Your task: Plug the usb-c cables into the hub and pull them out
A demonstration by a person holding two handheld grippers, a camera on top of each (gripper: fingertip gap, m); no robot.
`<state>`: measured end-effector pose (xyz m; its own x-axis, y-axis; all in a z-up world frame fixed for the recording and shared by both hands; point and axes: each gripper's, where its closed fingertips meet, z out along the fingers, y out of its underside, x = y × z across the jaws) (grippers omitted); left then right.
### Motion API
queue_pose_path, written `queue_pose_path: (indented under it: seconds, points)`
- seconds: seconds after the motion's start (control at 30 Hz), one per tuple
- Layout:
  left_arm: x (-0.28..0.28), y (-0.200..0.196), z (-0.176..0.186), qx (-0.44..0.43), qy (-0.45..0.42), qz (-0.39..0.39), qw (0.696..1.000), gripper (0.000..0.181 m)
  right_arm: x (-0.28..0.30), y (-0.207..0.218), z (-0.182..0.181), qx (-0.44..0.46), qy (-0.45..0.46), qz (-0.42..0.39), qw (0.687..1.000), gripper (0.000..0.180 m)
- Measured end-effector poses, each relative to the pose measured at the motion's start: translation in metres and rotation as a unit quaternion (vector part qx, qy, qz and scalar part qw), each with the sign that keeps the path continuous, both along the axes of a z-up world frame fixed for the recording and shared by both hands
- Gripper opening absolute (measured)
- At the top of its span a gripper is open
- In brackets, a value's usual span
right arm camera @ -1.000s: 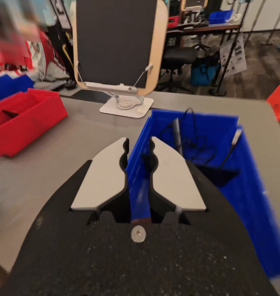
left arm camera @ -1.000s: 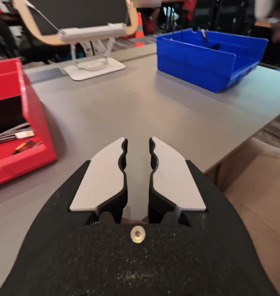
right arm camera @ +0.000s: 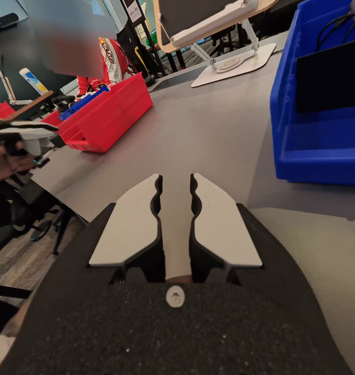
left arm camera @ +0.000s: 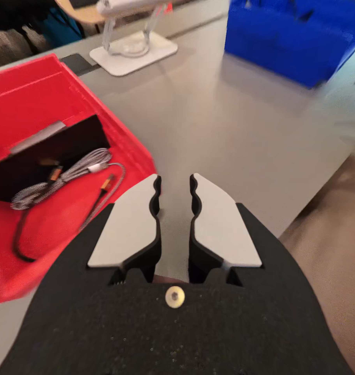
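The left gripper (left arm camera: pixel 175 182) is parted and empty above the table (left arm camera: pixel 223 132). Ahead to its left, the red bin (left arm camera: pixel 40 97) holds braided cables (left arm camera: pixel 75 172), motion-blurred, their plugs hard to make out; a grey bar, perhaps the hub (left arm camera: pixel 36 137), lies half hidden behind a black divider (left arm camera: pixel 51 154). The right gripper (right arm camera: pixel 176 180) is also parted and empty. The blue bin (right arm camera: pixel 318 158), ahead to its right, is cut off by the frame edge.

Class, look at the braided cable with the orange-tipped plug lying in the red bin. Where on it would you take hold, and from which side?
Grip the orange-tipped plug by its rigid housing, not the limp braided cable. It lies on the floor of the red bin, apparently clear of the coil, so come from above with the left tongs, jaws across its narrow sides. Blur hides its exact tilt.
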<state>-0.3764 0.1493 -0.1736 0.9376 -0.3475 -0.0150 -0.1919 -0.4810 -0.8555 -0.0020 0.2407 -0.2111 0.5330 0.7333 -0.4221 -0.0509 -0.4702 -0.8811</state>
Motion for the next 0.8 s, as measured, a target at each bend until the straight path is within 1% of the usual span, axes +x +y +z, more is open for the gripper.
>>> queue_pose_path:
  seconds: [0.07,0.13,0.17,0.2,0.23,0.3,0.33,0.37,0.43,0.5,0.53,0.6,0.63,0.67,0.73,0.8]
  points:
    - [-0.037,0.016,-0.011,-0.084,0.059,-0.015,0.995,0.028,-0.004,-0.002,0.0,-0.024,0.024,0.009,0.999,0.025]
    - [-0.079,0.039,-0.027,-0.156,0.132,-0.001,0.979,0.028,-0.007,-0.004,-0.001,-0.044,0.04,0.021,0.998,0.026]
    - [-0.087,0.048,-0.037,-0.187,0.144,-0.021,0.971,0.028,-0.008,-0.005,-0.002,-0.051,0.044,0.026,0.997,0.026]
    - [-0.087,0.053,-0.049,-0.223,0.136,-0.054,0.964,0.028,-0.009,-0.006,-0.002,-0.055,0.045,0.03,0.997,0.027]
    - [-0.086,0.058,-0.061,-0.254,0.128,-0.073,0.956,0.028,-0.01,-0.007,-0.002,-0.056,0.044,0.032,0.997,0.027]
    - [-0.086,0.063,-0.084,-0.306,0.14,-0.101,0.936,0.031,-0.01,-0.008,-0.002,-0.049,0.039,0.032,0.998,0.027]
    - [-0.087,0.065,-0.093,-0.32,0.153,-0.11,0.928,0.031,-0.009,-0.008,-0.002,-0.045,0.036,0.031,0.998,0.027]
    - [-0.088,0.07,-0.098,-0.32,0.163,-0.108,0.927,0.024,-0.008,-0.008,-0.002,-0.043,0.033,0.03,0.998,0.027]
    - [-0.093,0.075,-0.107,-0.328,0.181,-0.102,0.922,0.024,-0.007,-0.008,-0.003,-0.043,0.031,0.028,0.998,0.027]
    - [-0.093,0.074,-0.113,-0.334,0.185,-0.111,0.918,0.008,-0.006,-0.008,-0.004,-0.049,0.034,0.03,0.998,0.027]
    - [-0.097,0.077,-0.111,-0.325,0.192,-0.099,0.921,0.007,-0.006,-0.008,-0.005,-0.052,0.035,0.031,0.998,0.027]
    - [-0.114,0.08,-0.101,-0.315,0.22,-0.048,0.922,0.007,-0.006,-0.008,-0.005,-0.054,0.034,0.031,0.997,0.027]
    - [-0.121,0.086,-0.085,-0.285,0.221,-0.016,0.932,0.007,-0.006,-0.008,-0.005,-0.054,0.034,0.031,0.997,0.027]
    - [-0.124,0.089,-0.063,-0.25,0.203,0.016,0.947,0.007,-0.006,-0.008,-0.006,-0.054,0.033,0.031,0.997,0.027]
    - [-0.125,0.093,-0.003,-0.15,0.157,0.073,0.974,0.006,-0.006,-0.009,-0.005,-0.055,0.033,0.031,0.997,0.027]
    - [-0.112,0.081,0.064,-0.048,0.109,0.106,0.987,0.007,-0.005,-0.01,-0.004,-0.057,0.037,0.033,0.997,0.027]
